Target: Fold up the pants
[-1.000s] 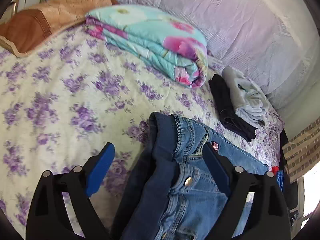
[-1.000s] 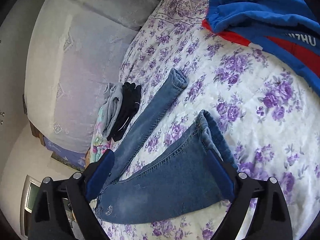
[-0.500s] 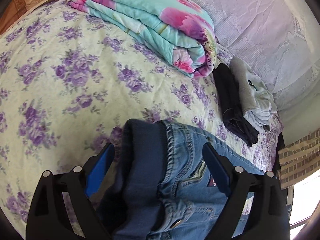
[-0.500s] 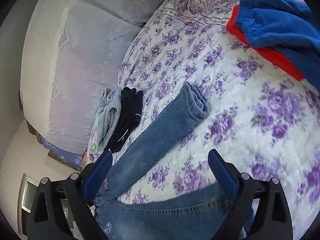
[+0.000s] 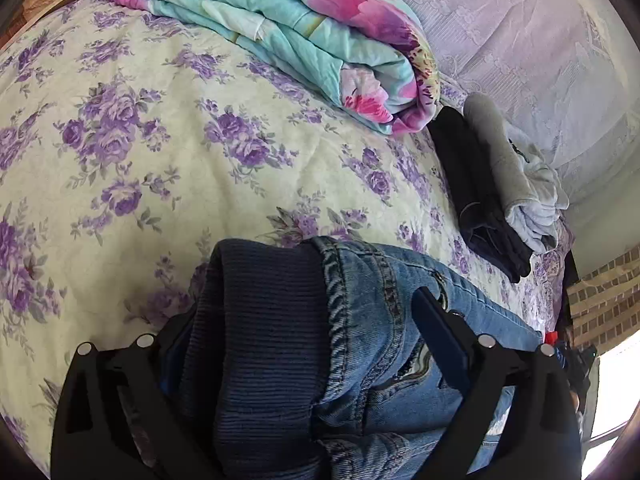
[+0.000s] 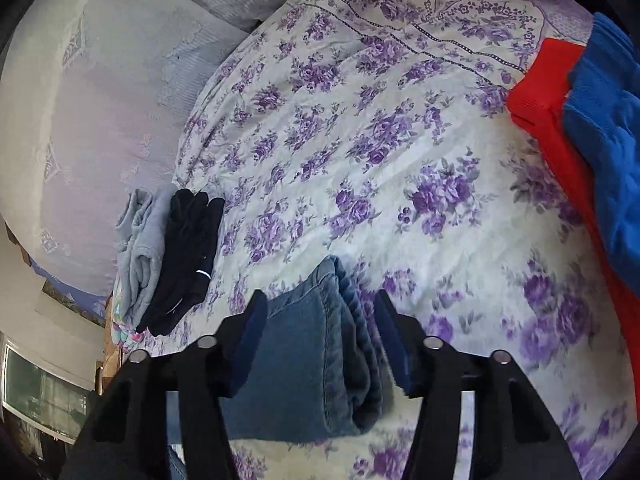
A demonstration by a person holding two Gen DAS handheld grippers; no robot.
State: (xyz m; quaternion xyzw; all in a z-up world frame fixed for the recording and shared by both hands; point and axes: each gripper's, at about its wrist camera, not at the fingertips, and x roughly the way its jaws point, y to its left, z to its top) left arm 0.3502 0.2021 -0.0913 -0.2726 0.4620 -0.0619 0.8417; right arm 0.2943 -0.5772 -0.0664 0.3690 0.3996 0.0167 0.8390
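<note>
Blue jeans [image 5: 380,320] lie on the flowered bed sheet [image 5: 140,140]. In the left wrist view their dark ribbed waistband [image 5: 264,312] fills the span of my left gripper [image 5: 300,312]. Its jaws are opening, the left finger is half hidden under the band, and the right pad [image 5: 436,340] rests over the fly. In the right wrist view a leg hem [image 6: 304,352] of the jeans sits between the fingers of my right gripper [image 6: 320,300]. Those jaws are closing around it, and the denim does not look squeezed.
A folded turquoise and pink quilt [image 5: 320,40] lies at the back. Folded black trousers [image 6: 184,256] and a grey garment [image 6: 140,232] sit by the lilac headboard cover [image 5: 540,40]. A red and blue garment [image 6: 600,140] lies at the right edge.
My left gripper came forward and down over the waistband. My right gripper swung across the bed from one leg to another leg's hem, and its jaws narrowed around it.
</note>
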